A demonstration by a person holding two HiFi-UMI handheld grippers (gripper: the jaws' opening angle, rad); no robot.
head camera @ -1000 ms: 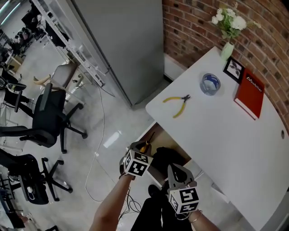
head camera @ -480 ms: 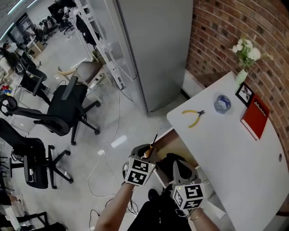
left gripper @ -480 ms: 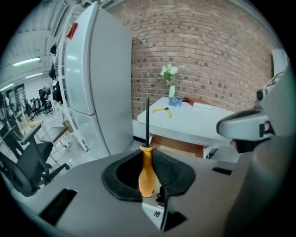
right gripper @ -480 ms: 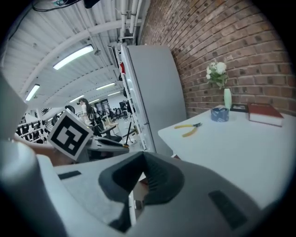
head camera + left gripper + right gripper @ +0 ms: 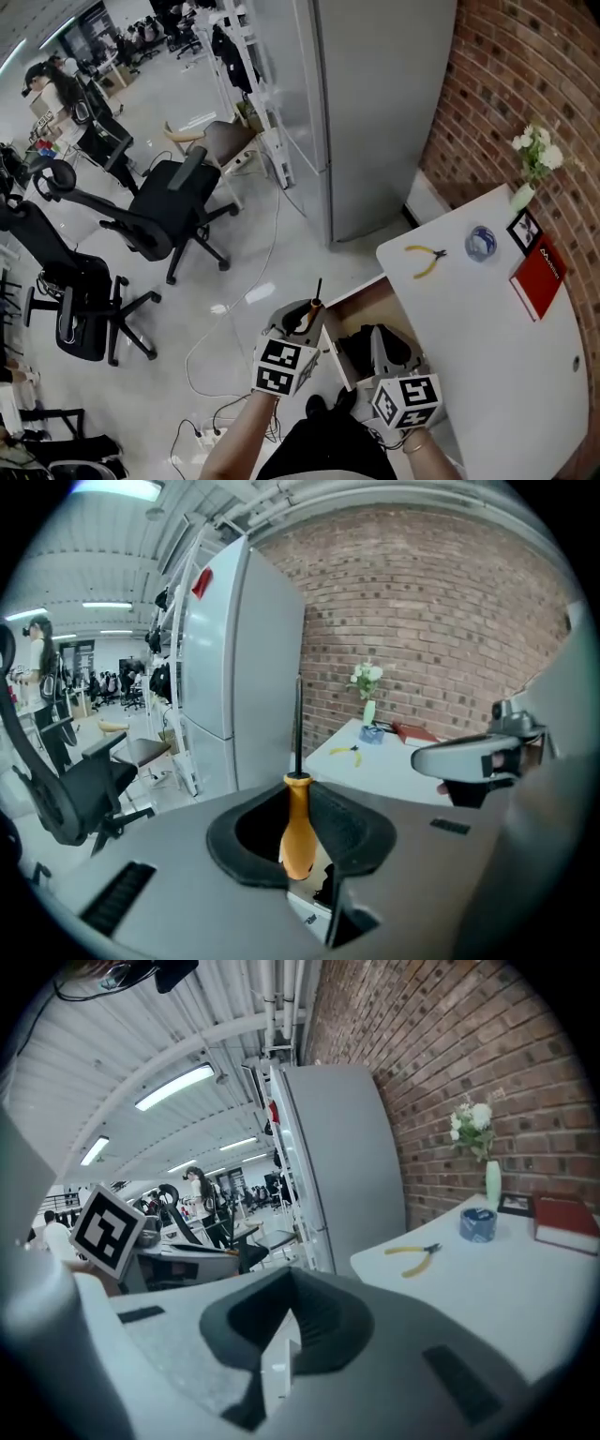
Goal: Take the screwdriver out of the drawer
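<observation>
My left gripper (image 5: 302, 322) is shut on the screwdriver (image 5: 310, 313), an orange handle with a thin black shaft that points up. In the left gripper view the handle (image 5: 298, 829) sits clamped between the black pads of this gripper (image 5: 300, 841). It hangs above the left front corner of the open drawer (image 5: 367, 298), under the white table (image 5: 487, 347). My right gripper (image 5: 389, 345) is over the drawer to the right; its jaws meet at the tips with nothing between them, as the right gripper (image 5: 289, 1279) shows in its own view.
On the table lie yellow pliers (image 5: 427, 259), a tape roll (image 5: 481, 242), a red book (image 5: 540, 277), a photo frame and a vase of flowers (image 5: 534, 164). A grey cabinet (image 5: 375, 103) stands behind. Office chairs (image 5: 155, 211) and floor cables (image 5: 220, 347) are at the left.
Both grippers have risen, the left one more. The screwdriver has come up with the left gripper, above the drawer's edge. The head view has swung, so the table sits further right.
</observation>
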